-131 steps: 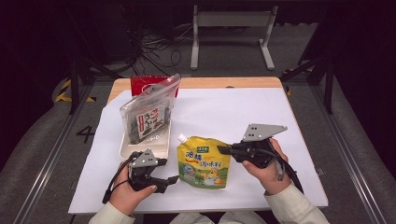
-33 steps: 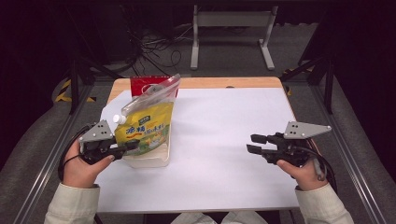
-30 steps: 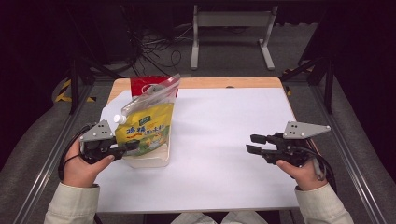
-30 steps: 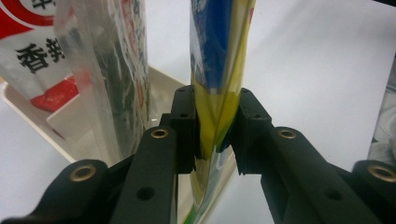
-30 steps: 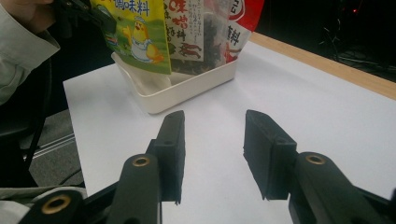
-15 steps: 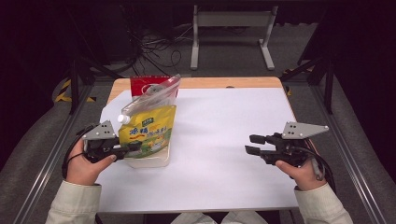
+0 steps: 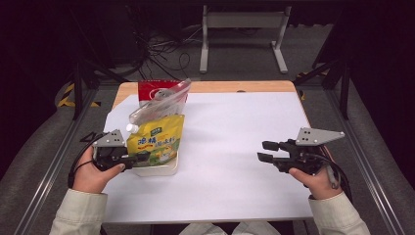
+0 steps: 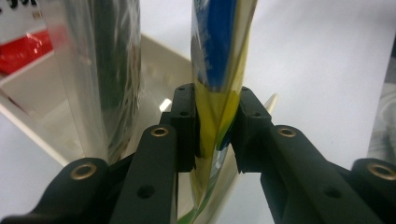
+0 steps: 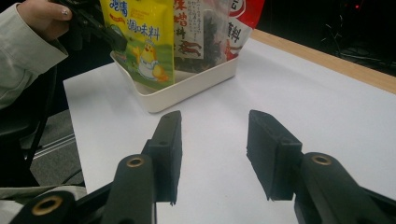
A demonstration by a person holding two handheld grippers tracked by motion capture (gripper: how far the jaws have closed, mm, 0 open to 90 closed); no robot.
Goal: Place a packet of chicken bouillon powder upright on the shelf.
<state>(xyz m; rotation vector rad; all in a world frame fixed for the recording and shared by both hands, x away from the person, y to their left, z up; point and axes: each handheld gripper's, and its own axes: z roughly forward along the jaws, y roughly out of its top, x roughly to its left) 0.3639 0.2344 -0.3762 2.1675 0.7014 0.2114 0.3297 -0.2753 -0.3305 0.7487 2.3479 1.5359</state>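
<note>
A yellow spouted seasoning pouch (image 7: 159, 137) stands upright in the near end of a white tray (image 7: 156, 171) at the table's left. My left gripper (image 7: 142, 157) is shut on the pouch's lower side edge. In the left gripper view both pads (image 8: 187, 126) press the yellow film of the pouch (image 8: 219, 56) above the tray (image 8: 159, 70). My right gripper (image 7: 266, 151) hovers over the white sheet at the right, open, with nothing between its jaws. The right gripper view has that gripper (image 9: 215, 140) pointing toward the pouch (image 9: 140, 32) and the tray (image 9: 187, 88).
Behind the pouch a clear bag of dark seaweed (image 7: 156, 105) leans in the same tray, with a red packet (image 7: 151, 88) at its far end. White paper (image 7: 230, 132) covers the wooden table (image 7: 244, 87). Metal rails run along both sides.
The left hand has sunk a little, lowering the pouch deeper into the tray. Some seconds ago the pouch lay on the sheet between both grippers. The right hand has stayed put.
</note>
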